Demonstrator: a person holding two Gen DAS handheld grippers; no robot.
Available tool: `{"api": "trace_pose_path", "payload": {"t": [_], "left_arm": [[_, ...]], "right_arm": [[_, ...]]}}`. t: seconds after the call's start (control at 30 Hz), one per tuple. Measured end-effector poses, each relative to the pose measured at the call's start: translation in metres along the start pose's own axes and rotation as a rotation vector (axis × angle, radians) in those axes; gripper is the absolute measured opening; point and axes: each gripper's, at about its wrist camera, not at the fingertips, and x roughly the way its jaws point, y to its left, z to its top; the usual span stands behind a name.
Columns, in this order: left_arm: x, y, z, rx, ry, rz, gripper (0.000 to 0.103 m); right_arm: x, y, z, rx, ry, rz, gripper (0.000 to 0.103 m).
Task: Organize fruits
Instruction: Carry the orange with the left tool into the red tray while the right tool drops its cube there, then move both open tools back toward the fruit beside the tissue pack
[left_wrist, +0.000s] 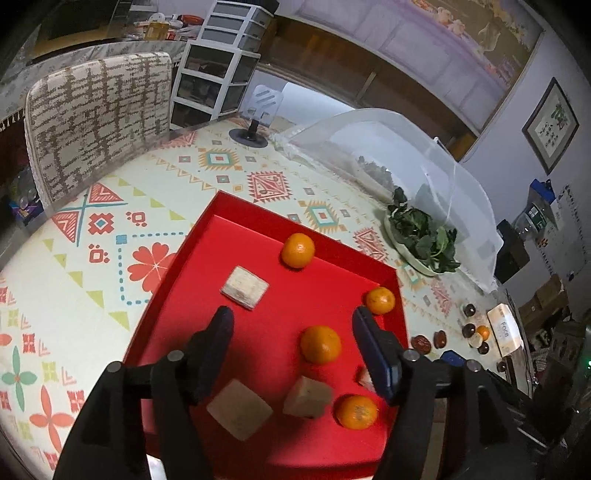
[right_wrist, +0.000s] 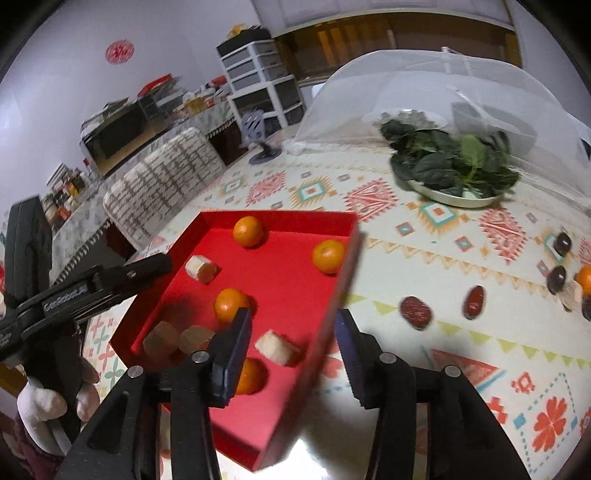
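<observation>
The loose fruit still outside the shallow red cardboard tray (right_wrist: 343, 258) is noted first: two wrinkled dark-red oval dates (right_wrist: 415, 312) on the patterned bench cloth (right_wrist: 461, 369), just beyond the tray's right wall, and farther toward the bench's right edge a small cluster of dark round fruits (right_wrist: 563, 243) with one small orange mandarin (right_wrist: 585, 277) and a pale cube among them. In the right wrist view the two dates are seen ahead and to the right of the right tool (right_wrist: 293, 328); the nearer date lies with its long axis slanted across the line of the fingers, the farther one more upright in the picture.

Five orange mandarins, one of them (left_wrist: 320, 344) between the fingers of the left tool (left_wrist: 291, 325), and several pale cut cubes (left_wrist: 244, 287) are already inside the tray.

The right tool is recorded as spread, nothing between its fingers except the tray's right wall passing beneath the gap; no pad is seen pressing on it. The left tool is likewise spread, hanging over the tray floor, with the mandarin lying untouched below.

Judgement: the dates lie on the right tool's side and well apart from the left tool, so the right hand is taken as the nearer; a swing rightward past the tray wall would be called for.
</observation>
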Motion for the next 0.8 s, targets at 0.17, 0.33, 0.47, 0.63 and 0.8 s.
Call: {"api": "trace_pose_path", "payload": {"t": [0.17, 0.33, 0.47, 0.63, 0.8], "left_arm": [[-0.006, -0.025, -0.015, 0.042, 0.007, 0.0, 0.071], [-0.006, -0.055, -0.035, 0.107, 0.021, 0.107, 0.086], [-0.004, -0.082, -0.053, 0.169, 0.059, 0.092, 0.087], [-0.005, -0.11, -0.072, 0.253, 0.047, 0.142, 0.087], [-0.007, -0.137, -0.088, 0.349, 0.017, 0.195, 0.087]], "right_arm": [[-0.016, -0.016, -0.011, 0.041, -0.011, -0.002, 0.055], [-0.028, -0.03, -0.026, 0.062, -0.016, -0.015, 0.055], [-0.039, -0.046, -0.037, 0.098, -0.022, -0.021, 0.056], [-0.054, -0.065, -0.05, 0.142, -0.033, -0.025, 0.057], [-0.064, -0.078, -0.062, 0.172, -0.044, -0.032, 0.06]]}}
